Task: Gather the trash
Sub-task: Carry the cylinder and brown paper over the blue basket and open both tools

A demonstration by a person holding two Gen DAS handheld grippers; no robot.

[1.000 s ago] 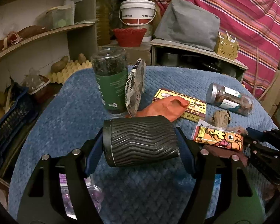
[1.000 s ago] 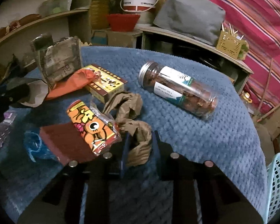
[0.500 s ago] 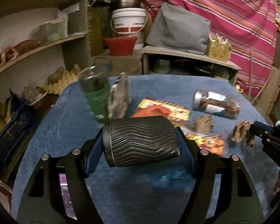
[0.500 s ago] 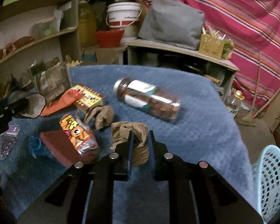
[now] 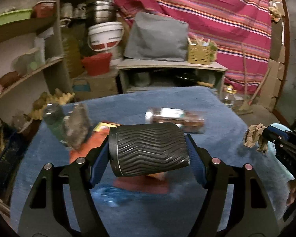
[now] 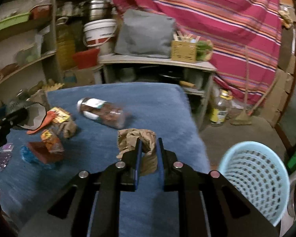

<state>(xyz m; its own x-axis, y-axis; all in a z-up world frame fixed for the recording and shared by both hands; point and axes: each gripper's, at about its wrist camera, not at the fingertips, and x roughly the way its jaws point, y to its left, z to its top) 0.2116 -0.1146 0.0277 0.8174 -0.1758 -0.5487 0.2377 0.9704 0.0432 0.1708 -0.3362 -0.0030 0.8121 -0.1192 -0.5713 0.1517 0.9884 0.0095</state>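
My left gripper [image 5: 148,154] has its jaws spread wide around a black ribbed cup [image 5: 148,150], pinching it end to end as it lies on its side above the blue bench [image 5: 217,118]. At ten o'clock from the cup a green jar [image 5: 53,118] stands with a grey packet [image 5: 78,126] leaning on it; at one o'clock a clear jar [image 5: 175,117] lies on its side. My right gripper [image 6: 149,158] has its jaws pressed almost together on a crumpled brown paper [image 6: 135,138], held over the bench's right edge. The pale blue basket [image 6: 254,179] stands on the floor at four o'clock from it, clear of the bench. More litter is left on the bench at nine o'clock: an orange wrapper [image 6: 49,140], a red block [image 6: 39,152] and a second paper wad [image 6: 66,127].

I judge the cup the riskier load: it is gripped only by its ends, so a quick swing could let it roll out. The paper is pinched by a thin fold and might tear or slip before it is over the basket, or I might catch the rim.

A second ago both hands were low over the litter; now both have risen and swung right, and the basket has come fully into the right view.
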